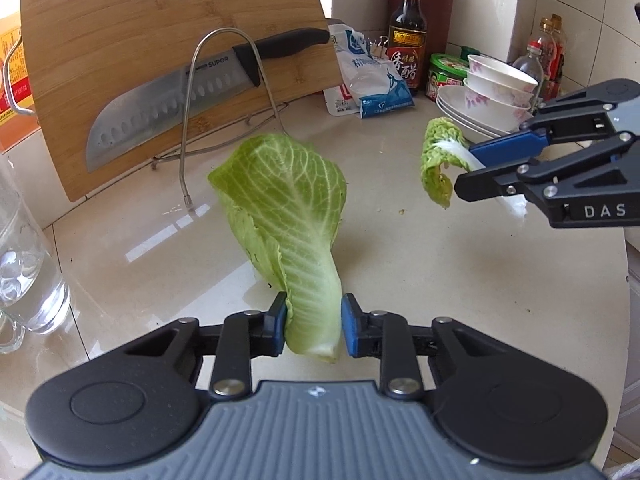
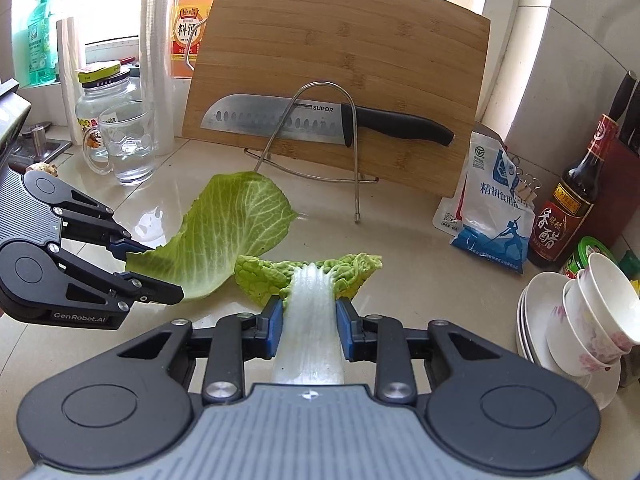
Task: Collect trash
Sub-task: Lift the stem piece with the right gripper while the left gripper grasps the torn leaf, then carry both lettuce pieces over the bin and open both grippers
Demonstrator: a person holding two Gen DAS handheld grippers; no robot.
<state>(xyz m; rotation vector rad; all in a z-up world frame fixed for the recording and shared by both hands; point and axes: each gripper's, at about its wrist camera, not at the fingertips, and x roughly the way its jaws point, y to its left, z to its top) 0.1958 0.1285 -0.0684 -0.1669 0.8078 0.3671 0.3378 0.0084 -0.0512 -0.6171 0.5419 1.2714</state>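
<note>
The leaf's [image 1: 288, 216] stalk end sits between the left gripper's [image 1: 314, 326] pads, so its sides there are hidden. In the right wrist view the white stalk [image 2: 310, 332] runs under the right gripper's [image 2: 308, 330] body at the bottom, its end unseen. The rack [image 2: 320, 136] crosses the knife [image 2: 280, 120] and covers part of the blade. At the left edge of the left wrist view the glass [image 1: 28, 264] and an orange carton [image 1: 12, 76] are cut off. The knife block [image 1: 434, 12] runs past the top edge.
</note>
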